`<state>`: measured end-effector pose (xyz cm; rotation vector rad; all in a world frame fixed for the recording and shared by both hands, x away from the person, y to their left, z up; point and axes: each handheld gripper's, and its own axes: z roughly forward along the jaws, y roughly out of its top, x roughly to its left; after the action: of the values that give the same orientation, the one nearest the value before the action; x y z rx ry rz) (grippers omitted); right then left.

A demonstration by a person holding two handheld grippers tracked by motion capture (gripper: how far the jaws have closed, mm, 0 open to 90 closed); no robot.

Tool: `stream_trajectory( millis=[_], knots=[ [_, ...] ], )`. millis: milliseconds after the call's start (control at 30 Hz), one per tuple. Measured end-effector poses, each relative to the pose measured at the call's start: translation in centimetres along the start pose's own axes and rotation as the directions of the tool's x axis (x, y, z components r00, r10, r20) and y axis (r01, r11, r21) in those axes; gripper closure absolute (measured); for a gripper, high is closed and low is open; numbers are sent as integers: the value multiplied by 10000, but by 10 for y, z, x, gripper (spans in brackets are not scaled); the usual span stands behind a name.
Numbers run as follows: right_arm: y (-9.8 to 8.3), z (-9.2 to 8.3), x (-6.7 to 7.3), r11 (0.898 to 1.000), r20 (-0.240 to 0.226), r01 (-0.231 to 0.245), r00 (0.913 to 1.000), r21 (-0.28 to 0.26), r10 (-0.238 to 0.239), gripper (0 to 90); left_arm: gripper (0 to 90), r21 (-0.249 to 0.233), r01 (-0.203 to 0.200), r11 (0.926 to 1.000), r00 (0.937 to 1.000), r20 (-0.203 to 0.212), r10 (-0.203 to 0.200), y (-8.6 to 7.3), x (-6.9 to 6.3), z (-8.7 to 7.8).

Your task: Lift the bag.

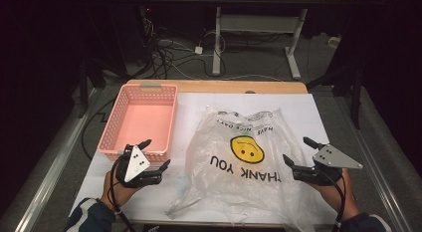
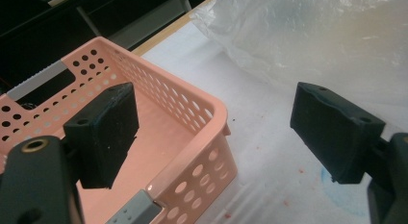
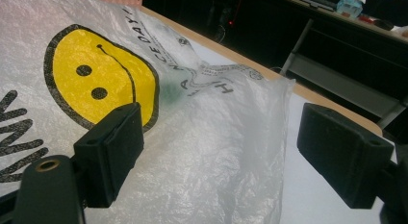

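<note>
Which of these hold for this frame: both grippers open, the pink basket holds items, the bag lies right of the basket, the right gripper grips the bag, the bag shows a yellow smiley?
1. Both the left gripper and the right gripper are open. True.
2. The pink basket holds several items. False: its inside is bare.
3. The plastic bag lies to the right of the basket on the table. True.
4. The right gripper is clamped on the bag. False: its jaws stand apart over the bag's right edge.
5. The bag bears a yellow smiley. True.
</note>
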<state>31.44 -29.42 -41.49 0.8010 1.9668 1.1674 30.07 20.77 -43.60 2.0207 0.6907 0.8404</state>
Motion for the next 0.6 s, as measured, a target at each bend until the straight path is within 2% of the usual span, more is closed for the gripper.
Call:
stream_trajectory(
  millis=[600],
  knots=[
    [-1, 1, 0, 9999, 15, 143, 9999, -16, -143, 177, 167, -65, -39, 10000, 9999, 154, 40, 3, 0, 3]
  ],
)
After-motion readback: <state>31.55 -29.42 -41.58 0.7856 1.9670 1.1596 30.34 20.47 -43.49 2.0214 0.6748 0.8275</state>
